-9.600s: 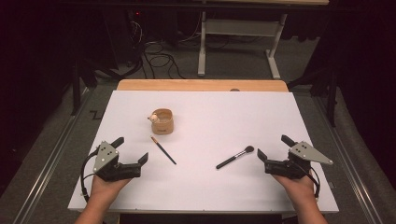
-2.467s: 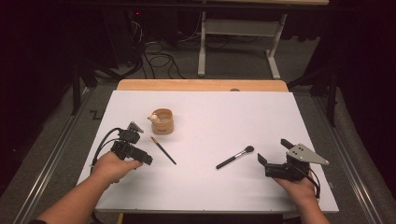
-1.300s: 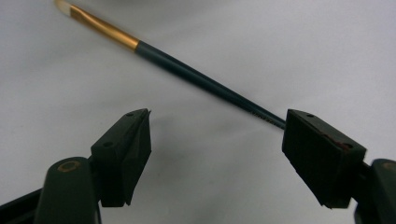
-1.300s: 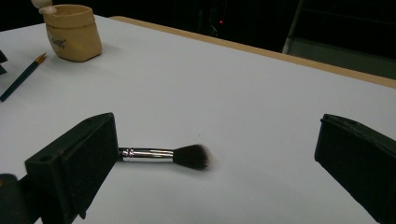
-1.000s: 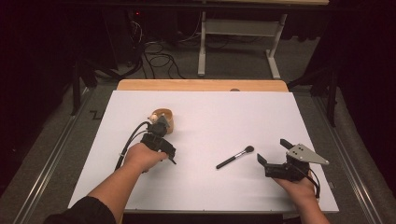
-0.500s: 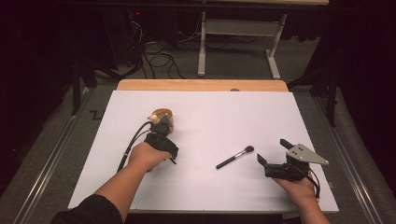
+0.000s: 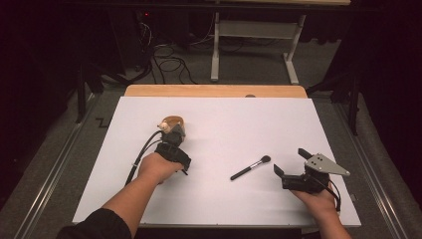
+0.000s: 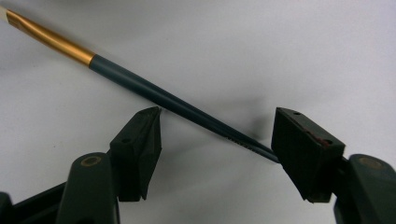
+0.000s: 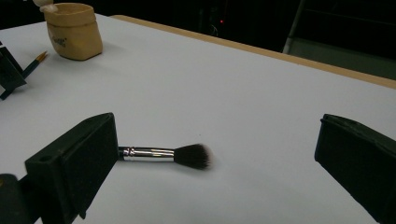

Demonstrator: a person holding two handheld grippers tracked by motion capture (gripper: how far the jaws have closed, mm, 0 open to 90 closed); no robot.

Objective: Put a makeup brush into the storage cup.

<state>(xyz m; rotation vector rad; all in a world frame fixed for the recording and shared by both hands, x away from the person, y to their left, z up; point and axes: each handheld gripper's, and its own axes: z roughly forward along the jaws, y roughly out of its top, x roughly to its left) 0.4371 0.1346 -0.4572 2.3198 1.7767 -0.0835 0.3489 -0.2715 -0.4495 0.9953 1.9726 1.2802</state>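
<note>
The left gripper (image 8: 217, 133) is down on the white worktop (image 7: 239, 119), just in front of the tan pot (image 7: 172, 123). Its jaws stand partly apart with the thin brush (image 8: 140, 85) lying across the gap between them; one jaw tip sits right at the dark handle and the other meets its end, yet I cannot tell if either pad presses on it. The brush lies flat, gold ferrule pointing away. The right gripper (image 7: 291, 168) rests near the worktop's right edge, jaws wide and empty, the makeup brush (image 7: 250, 168) just beside it.
</note>
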